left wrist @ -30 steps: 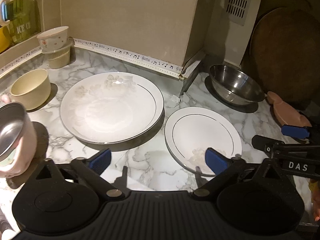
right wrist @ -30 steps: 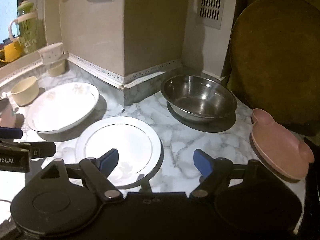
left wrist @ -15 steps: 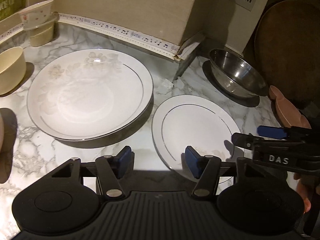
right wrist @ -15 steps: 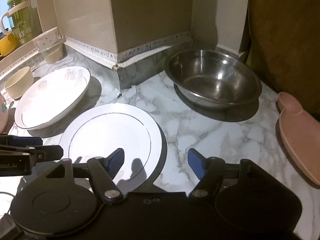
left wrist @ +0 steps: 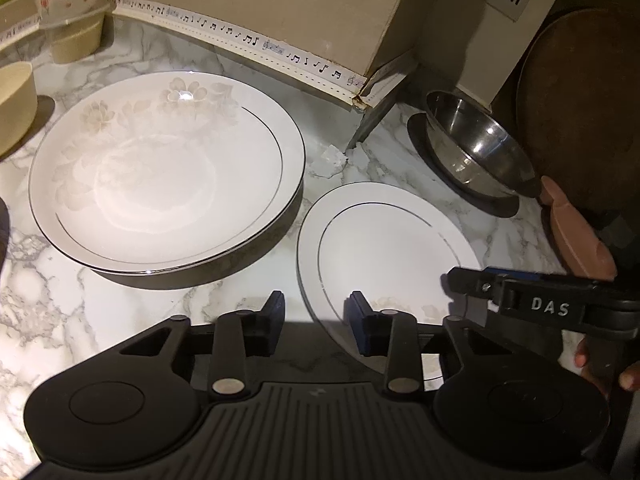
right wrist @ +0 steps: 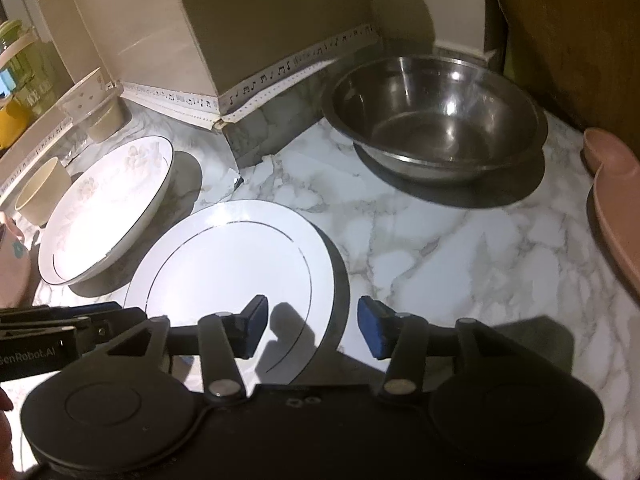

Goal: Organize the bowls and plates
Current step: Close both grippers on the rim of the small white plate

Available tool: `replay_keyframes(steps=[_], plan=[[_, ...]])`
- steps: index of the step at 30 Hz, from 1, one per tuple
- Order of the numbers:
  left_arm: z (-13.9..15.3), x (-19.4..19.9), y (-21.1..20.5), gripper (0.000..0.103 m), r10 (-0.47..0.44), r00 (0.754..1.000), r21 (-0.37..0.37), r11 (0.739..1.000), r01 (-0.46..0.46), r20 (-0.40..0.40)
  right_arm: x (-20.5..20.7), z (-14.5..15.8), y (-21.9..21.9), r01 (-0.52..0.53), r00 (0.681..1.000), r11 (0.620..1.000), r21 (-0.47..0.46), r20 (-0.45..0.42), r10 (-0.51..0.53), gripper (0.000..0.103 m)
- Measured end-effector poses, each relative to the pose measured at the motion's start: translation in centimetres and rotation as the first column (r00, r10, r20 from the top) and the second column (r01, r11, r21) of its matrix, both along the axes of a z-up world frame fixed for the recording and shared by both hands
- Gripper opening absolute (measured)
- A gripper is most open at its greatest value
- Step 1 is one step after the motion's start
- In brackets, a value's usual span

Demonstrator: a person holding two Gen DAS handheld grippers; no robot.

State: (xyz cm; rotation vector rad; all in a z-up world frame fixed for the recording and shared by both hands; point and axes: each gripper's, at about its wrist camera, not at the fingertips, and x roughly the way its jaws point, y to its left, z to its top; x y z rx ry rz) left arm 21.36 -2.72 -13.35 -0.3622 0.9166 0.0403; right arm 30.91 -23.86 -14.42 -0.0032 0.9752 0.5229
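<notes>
Little of the sorting looks done, judging by how the dishes lie: everything sits singly on the marble counter (right wrist: 460, 264) and only a pair of small cups (left wrist: 76, 20) far ahead to the left of the left tongs (left wrist: 316, 312) is stacked. The left tongs hang low over the near left edge of the small white plate (left wrist: 384, 248), their blue pads parted by a narrow gap, one pad over bare counter and the other over the plate's rim; they hold nothing, and I cannot tell whether a pad touches the rim. The right tongs (right wrist: 312, 324) are released too, spread wider, straddling the same plate's near right edge, empty. The big flowered plate (left wrist: 160, 168) lies just ahead and left of the left tongs, close beside the small one but apart from it. A steel bowl (right wrist: 432, 116) stands ahead of the right tongs, a pink dish (right wrist: 616, 208) at their far right, and a cream bowl (left wrist: 12, 100) far left of the left tongs. Still to do, it seems: lift the small plate, stack it on the big one, then nest the bowls
</notes>
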Motion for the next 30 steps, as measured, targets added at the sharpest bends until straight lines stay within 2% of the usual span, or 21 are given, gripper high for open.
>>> replay_keyframes(steps=[3,8,15,30], plan=[[-0.1,0.1,0.1,0.033,0.003,1.0,-0.017,1.0,-0.003,0.002,0.0,0.0,0.0,0.0,1.0,1.0,0.008,0.0,0.0,0.039],[-0.5,0.4,0.5,0.022,0.023,1.0,-0.042,0.999,-0.024,-0.007,0.1,0.0,-0.2,0.011,1.0,0.999,0.031,-0.021,-0.01,0.031],[-0.8,0.5,0.8,0.015,0.036,0.999,-0.066,0.997,-0.036,-0.004,0.1,0.0,-0.5,0.038,0.999,0.999,0.039,-0.024,-0.037,0.019],[-0.6,-0.5,0.6,0.014,0.05,0.998,-0.04,0.998,-0.05,0.022,-1.2,0.5,-0.9,0.015,1.0,0.998,0.054,0.016,-0.016,0.012]])
